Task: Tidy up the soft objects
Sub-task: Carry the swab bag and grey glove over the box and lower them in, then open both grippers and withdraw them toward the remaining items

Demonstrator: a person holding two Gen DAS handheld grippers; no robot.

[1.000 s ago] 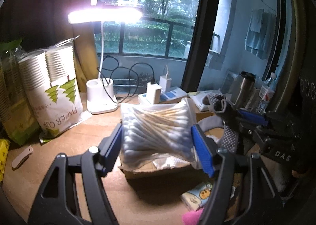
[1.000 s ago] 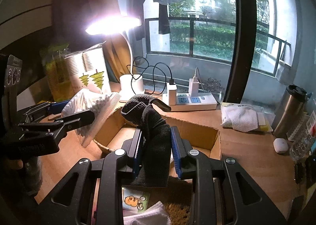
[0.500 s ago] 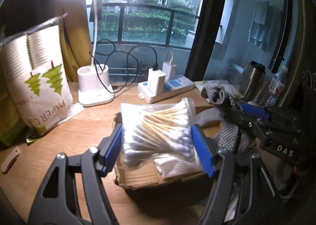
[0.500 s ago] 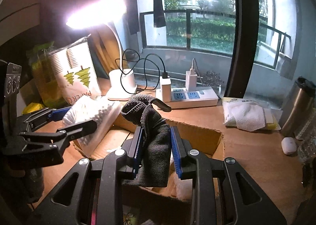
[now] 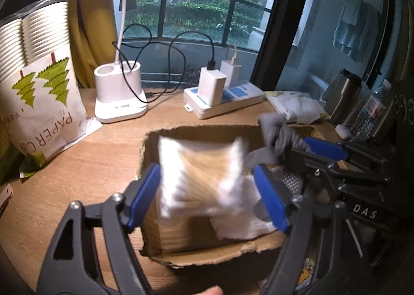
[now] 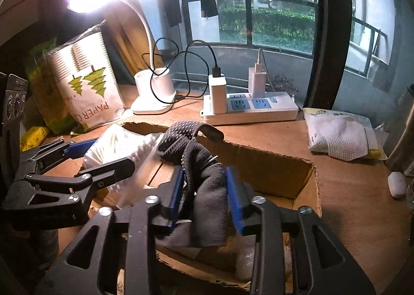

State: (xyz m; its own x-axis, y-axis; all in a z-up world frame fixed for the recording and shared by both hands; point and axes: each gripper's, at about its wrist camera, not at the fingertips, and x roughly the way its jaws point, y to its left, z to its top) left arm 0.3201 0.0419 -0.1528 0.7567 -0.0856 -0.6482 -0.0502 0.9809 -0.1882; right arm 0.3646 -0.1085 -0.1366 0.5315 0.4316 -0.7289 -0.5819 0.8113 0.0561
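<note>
Over the cardboard box point(image 5: 196, 251), the left gripper point(image 5: 207, 196) jaws are opening around the blurred cotton-swab bag point(image 5: 199, 178). Only the right view shows the right gripper point(image 6: 205, 195) jaws opening, the dark strap point(image 6: 207, 191) between them.

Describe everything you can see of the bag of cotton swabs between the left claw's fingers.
The bag of cotton swabs is a clear soft plastic pouch packed with wooden-stemmed, white-tipped swabs lying side by side. It is motion-blurred in the left wrist view, tilted, over the open cardboard box and above white tissue inside. It sits between the blue pads of the left claw, whose jaws are opening; gaps show at both pads, so it looks released. In the right wrist view its bumpy white end shows behind that claw.
</note>
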